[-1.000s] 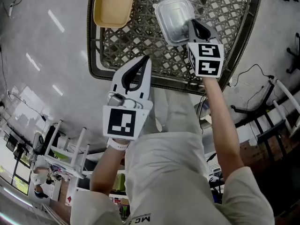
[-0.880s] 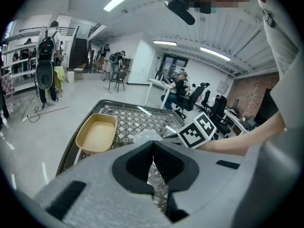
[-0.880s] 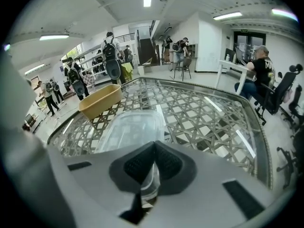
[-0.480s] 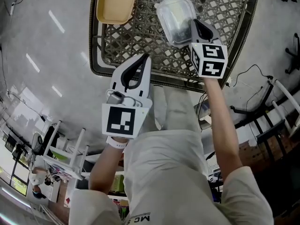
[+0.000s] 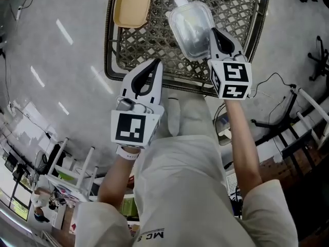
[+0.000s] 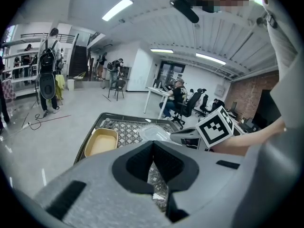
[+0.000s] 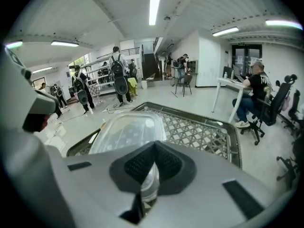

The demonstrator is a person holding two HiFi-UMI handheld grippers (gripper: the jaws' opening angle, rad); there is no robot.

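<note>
1 clear plastic container, held over lattice table. Right gripper fingers clamped on its rim; left gripper fingers together, empty. Likely light, thin-walled, flexible, slippery: grip rim.

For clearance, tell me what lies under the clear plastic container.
Through the clear plastic container, clamped by the right gripper, the dark woven-lattice table shows below; glare hides what lies under its middle.

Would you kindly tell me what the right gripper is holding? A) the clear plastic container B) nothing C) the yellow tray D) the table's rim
A: the right gripper has its jaws shut on the rim of the clear plastic container; the yellow tray lies apart on the table.
</note>
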